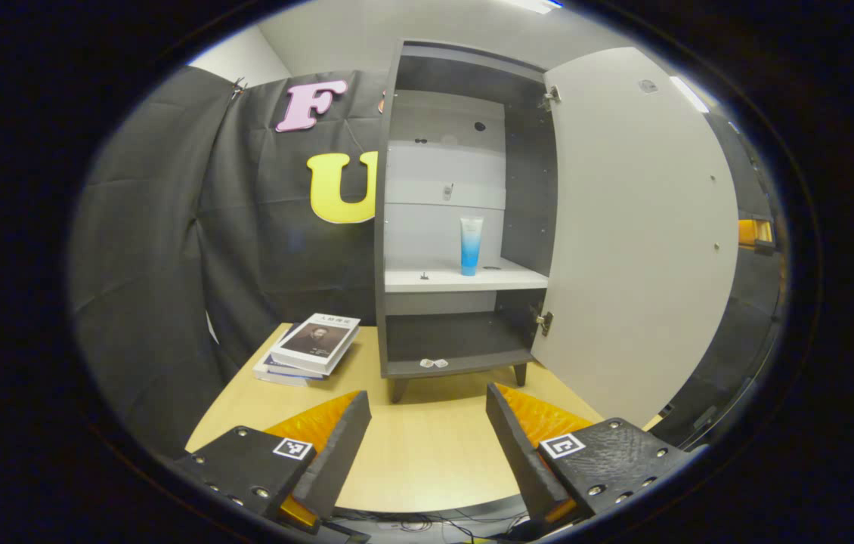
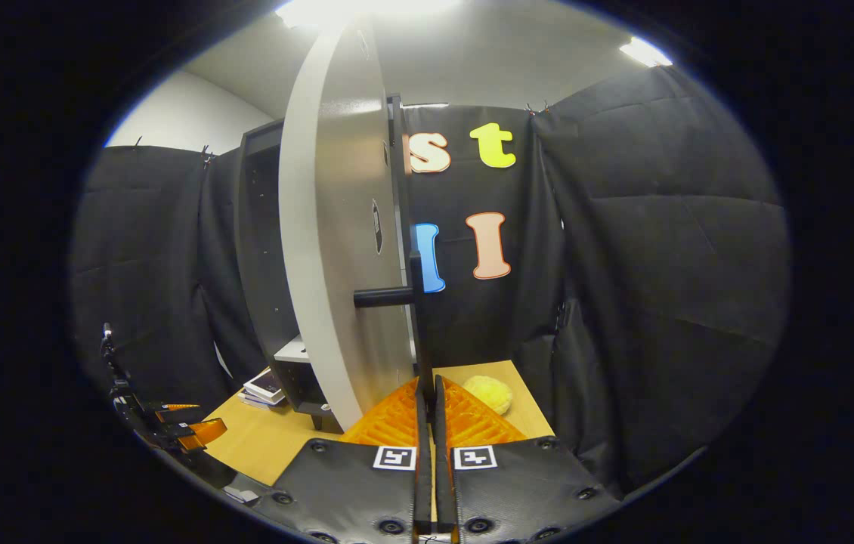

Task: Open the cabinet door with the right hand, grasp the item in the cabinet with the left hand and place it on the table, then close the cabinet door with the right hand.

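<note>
With the pale grey cabinet door (image 1: 642, 227) swung wide, our right gripper (image 2: 427, 393) pinches its black bar handle (image 2: 418, 332), while our left gripper (image 1: 427, 423) hangs agape, the blue-and-white tube (image 1: 471, 245) unfetched on its white shelf (image 1: 465, 279).

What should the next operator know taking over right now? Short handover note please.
Right claw: shut on the door handle, holding the cabinet door swung wide open.
Left claw: open, empty, low over the table, facing the cabinet.
Item: blue-and-white tube upright on the middle shelf, untouched.
Done: door opened.
Left: left claw grasps the tube and sets it on the table, then right claw closes the door.
</note>
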The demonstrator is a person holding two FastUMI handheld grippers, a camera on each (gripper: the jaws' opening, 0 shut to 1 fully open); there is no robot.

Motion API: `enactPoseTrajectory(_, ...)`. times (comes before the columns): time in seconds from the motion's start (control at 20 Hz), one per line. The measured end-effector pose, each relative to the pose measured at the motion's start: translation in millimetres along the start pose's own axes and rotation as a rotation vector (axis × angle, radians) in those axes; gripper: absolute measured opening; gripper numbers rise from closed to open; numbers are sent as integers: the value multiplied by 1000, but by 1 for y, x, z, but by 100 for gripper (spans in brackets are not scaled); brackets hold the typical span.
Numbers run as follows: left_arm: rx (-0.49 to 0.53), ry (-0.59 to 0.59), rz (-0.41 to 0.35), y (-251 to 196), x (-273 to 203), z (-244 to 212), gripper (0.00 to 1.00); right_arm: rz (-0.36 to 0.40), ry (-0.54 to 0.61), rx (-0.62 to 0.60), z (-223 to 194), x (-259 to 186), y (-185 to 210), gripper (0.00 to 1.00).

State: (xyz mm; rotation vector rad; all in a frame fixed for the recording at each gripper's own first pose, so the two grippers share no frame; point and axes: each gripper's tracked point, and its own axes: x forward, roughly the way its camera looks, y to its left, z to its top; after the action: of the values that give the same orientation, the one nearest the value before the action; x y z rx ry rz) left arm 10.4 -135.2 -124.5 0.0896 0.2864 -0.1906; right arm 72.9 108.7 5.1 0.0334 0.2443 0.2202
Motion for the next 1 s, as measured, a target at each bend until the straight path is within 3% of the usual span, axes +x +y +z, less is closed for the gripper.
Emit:
enactPoseTrajectory(0.05, -6, 4, -9, -3, 1, 2, 94, -2, -3, 8, 1, 1, -1, 5)
enactPoseTrajectory(0.3, 31, 6, -74, -7, 10, 16, 93, -49, -14, 43, 1, -5, -4, 7)
enactPoseTrajectory(0.35, 44, 2, -86, -5, 12, 20, 93, -56, -17, 63, 2, -6, -4, 2)
enactPoseTrajectory(0.65, 76, -22, -161, 0, 36, 40, 93, -205, -65, 179, 11, -37, -28, 0)
enactPoseTrajectory(0.7, 80, -35, -170, -2, 42, 46, 93, -231, -67, 187, 9, -43, -35, 12)
enactPoseTrajectory(0.75, 84, -52, -176, -4, 49, 54, 93, -265, -66, 188, 9, -49, -46, 3)
enactPoseTrajectory(0.85, 87, -82, -178, -9, 61, 68, 93, -336, -56, 210, 8, -53, -68, 3)
enactPoseTrajectory(0.95, 78, -102, -183, -17, 77, 82, 93, -337, -61, 278, 15, -48, -74, 0)
enactPoseTrajectory(1.0, 72, -103, -182, -19, 85, 87, 93, -337, -71, 296, 18, -40, -77, 4)
